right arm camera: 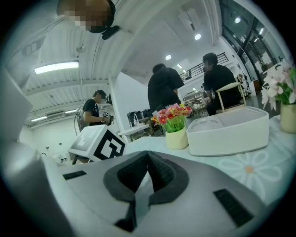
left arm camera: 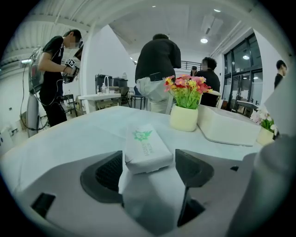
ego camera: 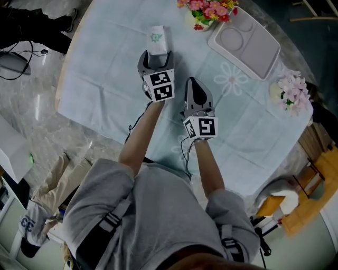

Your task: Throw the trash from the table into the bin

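Note:
A small white packet with green print [ego camera: 157, 38] lies on the pale blue tablecloth [ego camera: 100, 79] near the table's far side. My left gripper [ego camera: 157, 54] is just behind it, jaws open. In the left gripper view the packet [left arm camera: 147, 148] has its near end between the two dark pads [left arm camera: 107, 172], with a gap on each side. My right gripper [ego camera: 193, 83] hovers over the cloth to the right and nearer me. Its jaws are shut with nothing between them, as the right gripper view shows [right arm camera: 149, 162].
A white tray [ego camera: 245, 45] and a pot of pink and red flowers [ego camera: 207, 11] stand at the far right. Another flower pot [ego camera: 293, 92] sits at the right edge. A round container [ego camera: 280, 198] sits on the floor at lower right. Several people stand beyond the table [left arm camera: 157, 69].

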The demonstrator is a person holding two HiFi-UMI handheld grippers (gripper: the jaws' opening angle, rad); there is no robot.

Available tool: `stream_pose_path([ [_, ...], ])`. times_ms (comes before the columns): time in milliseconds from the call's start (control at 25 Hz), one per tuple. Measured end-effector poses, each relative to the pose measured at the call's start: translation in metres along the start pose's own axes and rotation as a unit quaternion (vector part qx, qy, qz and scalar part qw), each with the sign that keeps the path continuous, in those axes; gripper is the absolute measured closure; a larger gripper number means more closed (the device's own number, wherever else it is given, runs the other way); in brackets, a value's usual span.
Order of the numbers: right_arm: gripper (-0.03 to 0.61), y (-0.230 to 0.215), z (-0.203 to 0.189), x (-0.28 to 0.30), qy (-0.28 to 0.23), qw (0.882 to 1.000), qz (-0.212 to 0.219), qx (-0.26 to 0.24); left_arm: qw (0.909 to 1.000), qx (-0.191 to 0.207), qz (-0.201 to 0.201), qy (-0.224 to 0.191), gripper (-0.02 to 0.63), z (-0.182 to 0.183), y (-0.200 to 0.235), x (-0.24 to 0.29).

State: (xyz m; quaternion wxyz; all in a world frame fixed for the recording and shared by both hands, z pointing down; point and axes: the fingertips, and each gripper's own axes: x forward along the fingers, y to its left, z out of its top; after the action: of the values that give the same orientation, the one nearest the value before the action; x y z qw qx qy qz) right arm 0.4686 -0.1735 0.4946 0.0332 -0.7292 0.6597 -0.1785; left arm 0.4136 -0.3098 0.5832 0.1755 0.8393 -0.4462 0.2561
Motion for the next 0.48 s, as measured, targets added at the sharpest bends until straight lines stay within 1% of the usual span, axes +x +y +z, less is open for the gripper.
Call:
stream_pose_path([
  [240,0.572,-0.0041,-0.0020,-0.0004,0.000,1.000,-0.004,0.001,0.9998,0.012,0.011,0.007,0.268,-0.0040,0.0016,0.0037],
  [320,0.572,-0.0046,-0.0025,-0.0010,0.001,1.000,-0.005,0.002,0.9997,0.017,0.013,0.009,0.283,-0.0041,0.0015,0.0034],
  [480,0.572,-0.0045,-0.0032,-0.0038,0.002,1.000,-0.006,0.003,0.9996,0.023,0.015,0.010,0.288,-0.0033,0.0012,0.0025],
])
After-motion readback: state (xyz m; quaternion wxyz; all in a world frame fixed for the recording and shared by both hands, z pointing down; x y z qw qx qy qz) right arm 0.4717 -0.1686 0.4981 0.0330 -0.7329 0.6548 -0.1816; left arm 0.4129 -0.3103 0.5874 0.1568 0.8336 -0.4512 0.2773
